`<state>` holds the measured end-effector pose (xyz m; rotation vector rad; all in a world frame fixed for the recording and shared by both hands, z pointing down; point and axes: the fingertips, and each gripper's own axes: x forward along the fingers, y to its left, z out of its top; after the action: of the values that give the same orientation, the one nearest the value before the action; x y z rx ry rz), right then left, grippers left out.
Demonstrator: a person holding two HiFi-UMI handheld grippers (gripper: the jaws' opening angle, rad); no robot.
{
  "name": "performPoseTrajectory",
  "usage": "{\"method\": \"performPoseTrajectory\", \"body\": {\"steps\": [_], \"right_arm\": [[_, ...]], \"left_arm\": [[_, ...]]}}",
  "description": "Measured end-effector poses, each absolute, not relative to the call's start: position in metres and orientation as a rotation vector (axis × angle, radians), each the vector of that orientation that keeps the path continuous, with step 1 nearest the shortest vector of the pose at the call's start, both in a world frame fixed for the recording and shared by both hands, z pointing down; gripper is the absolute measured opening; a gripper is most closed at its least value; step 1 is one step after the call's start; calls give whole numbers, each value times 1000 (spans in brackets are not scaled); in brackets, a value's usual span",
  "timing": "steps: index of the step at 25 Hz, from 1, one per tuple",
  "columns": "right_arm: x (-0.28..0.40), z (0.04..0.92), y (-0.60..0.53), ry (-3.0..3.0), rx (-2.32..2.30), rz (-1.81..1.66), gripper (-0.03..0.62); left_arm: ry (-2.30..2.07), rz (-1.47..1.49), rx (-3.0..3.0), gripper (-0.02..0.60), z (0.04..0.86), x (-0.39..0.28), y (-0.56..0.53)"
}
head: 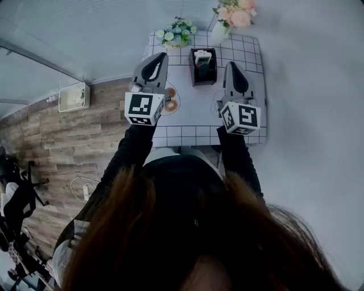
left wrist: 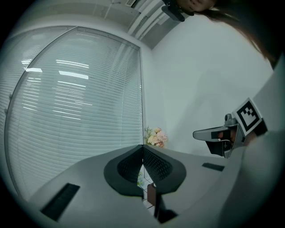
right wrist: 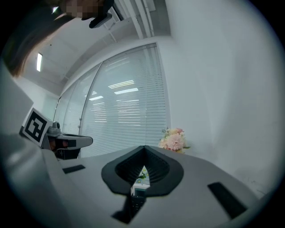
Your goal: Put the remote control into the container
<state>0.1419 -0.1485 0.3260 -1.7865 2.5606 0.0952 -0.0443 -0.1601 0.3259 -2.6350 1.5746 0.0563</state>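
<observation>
The left gripper (left wrist: pixel 142 147) has its jaws closed tip to tip with nothing between them, and the right gripper (right wrist: pixel 144 148) is the same, pressed together and empty. The person holds both out level above the table (head: pixel 250 54) with its checked cloth, the left gripper (head: pixel 161 55) and the right gripper (head: pixel 230 63) on either side of the dark container (head: pixel 205 77). The remote control (head: pixel 201 57) stands inside that container, its light end poking up. Behind it sit blue and white flowers (head: pixel 176 34) and pink flowers (head: pixel 236 14). Window blinds (left wrist: pixel 75 111) fill the far wall, and wood floor (head: pixel 51 136) lies to the left.
</observation>
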Motion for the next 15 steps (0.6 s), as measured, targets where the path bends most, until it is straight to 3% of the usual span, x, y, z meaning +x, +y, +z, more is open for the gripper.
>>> {"method": "performPoseTrajectory", "body": {"steps": [15], "right_arm": [[151,326,-130,2539,-1819,95,17]], "left_arm": [[1592,61,-2638,9,327,-55,-141]]}}
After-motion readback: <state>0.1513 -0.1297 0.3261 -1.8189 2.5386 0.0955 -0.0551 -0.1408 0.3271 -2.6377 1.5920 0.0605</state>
